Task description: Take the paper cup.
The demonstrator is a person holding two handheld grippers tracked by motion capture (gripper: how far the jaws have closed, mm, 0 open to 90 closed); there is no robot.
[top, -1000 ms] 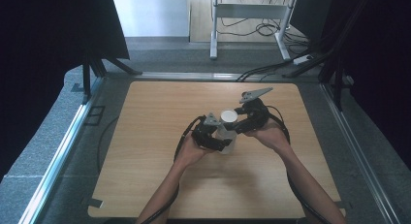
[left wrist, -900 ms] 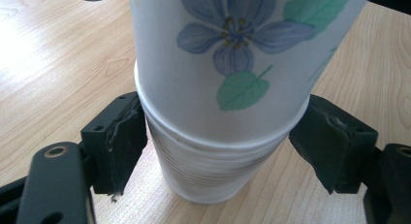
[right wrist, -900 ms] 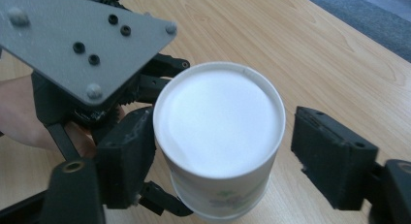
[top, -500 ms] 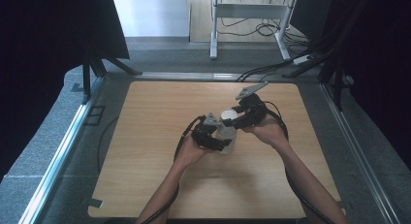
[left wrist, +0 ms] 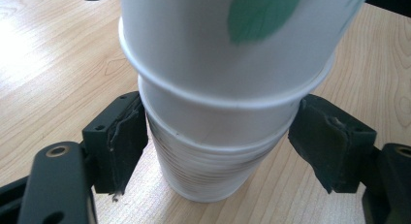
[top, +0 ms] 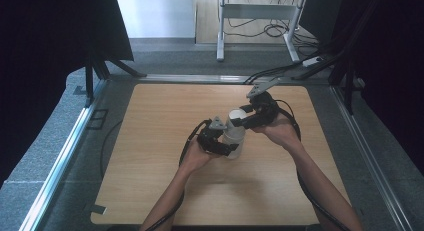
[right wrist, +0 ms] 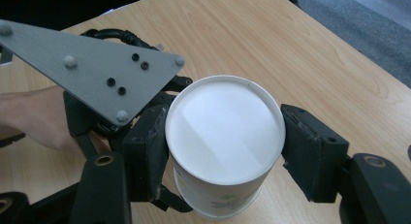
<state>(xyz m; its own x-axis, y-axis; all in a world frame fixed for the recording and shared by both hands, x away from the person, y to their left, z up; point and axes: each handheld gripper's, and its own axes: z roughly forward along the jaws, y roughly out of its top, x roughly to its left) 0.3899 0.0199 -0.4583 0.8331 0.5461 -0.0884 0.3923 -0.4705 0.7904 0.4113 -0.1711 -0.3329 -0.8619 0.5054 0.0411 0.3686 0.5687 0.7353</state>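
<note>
On the wooden counter (top: 150, 141) a stack of upside-down white paper cups (left wrist: 213, 156) stands a little right of the middle. The left gripper (top: 220, 141) comes from the left side and its jaws sit on both sides of the lower cups; the left jaw touches the cup wall, and at the right jaw I cannot tell if there is contact. The top cup (right wrist: 225, 136), which has a green leaf print, is raised a bit above the others but still sits over them. The right gripper (top: 245, 122) reaches in from the right, and its jaws are closed on the base end of this top cup, one pad at each side
</note>
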